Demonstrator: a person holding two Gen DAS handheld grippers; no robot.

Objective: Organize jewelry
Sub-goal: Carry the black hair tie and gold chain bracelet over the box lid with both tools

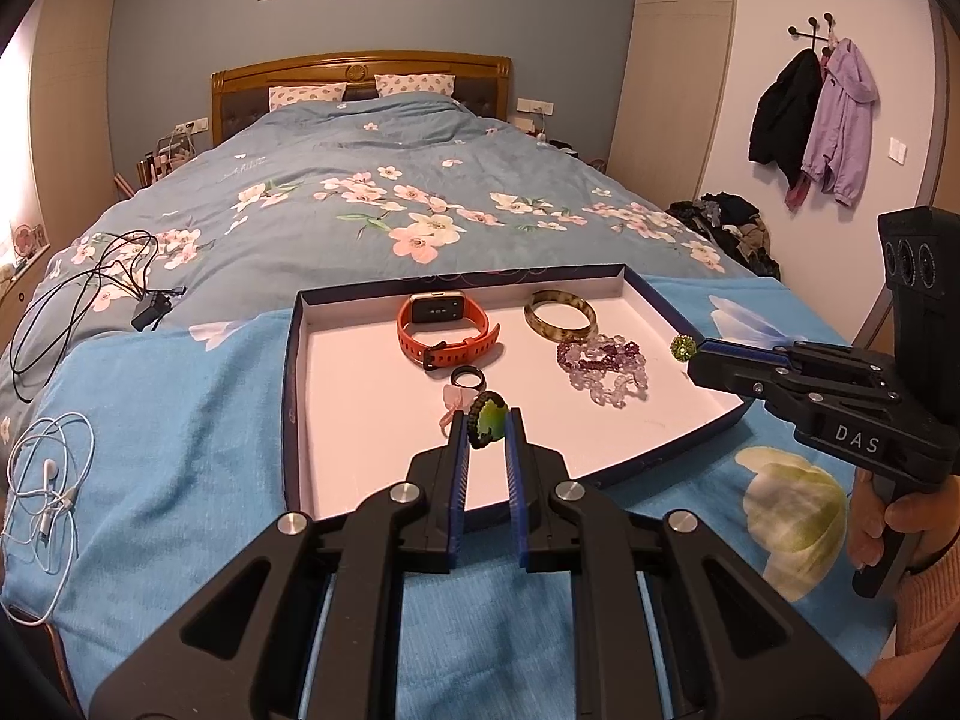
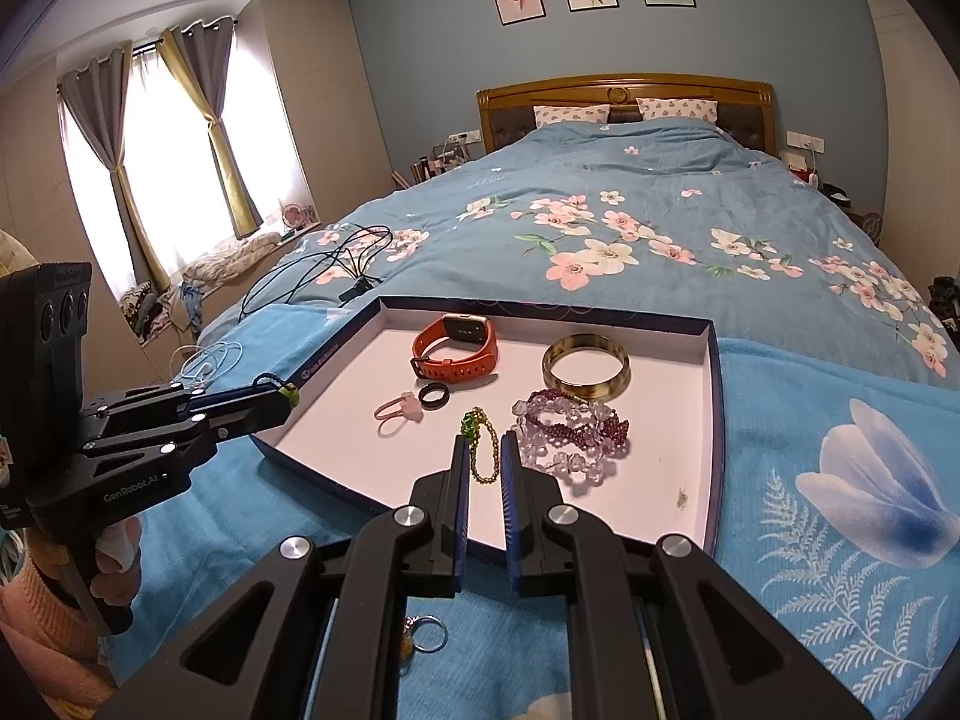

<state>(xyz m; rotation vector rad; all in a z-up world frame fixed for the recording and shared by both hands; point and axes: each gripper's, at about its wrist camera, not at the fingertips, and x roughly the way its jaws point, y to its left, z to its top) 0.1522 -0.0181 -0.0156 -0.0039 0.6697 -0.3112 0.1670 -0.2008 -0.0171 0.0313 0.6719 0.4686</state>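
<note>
A shallow white tray with a dark blue rim lies on the bed. In it are an orange smartwatch, an amber bangle, purple bead bracelets, a black ring and a pink ring. My left gripper is shut on a green pendant with a black braided cord, over the tray's near left part. My right gripper is shut on a gold chain with a green bead, over the tray's near right edge.
The tray rests on a light blue towel over a floral duvet. White earphones and a black cable lie to the left. A keyring sits on the towel under my right gripper. A person's hands hold both grippers.
</note>
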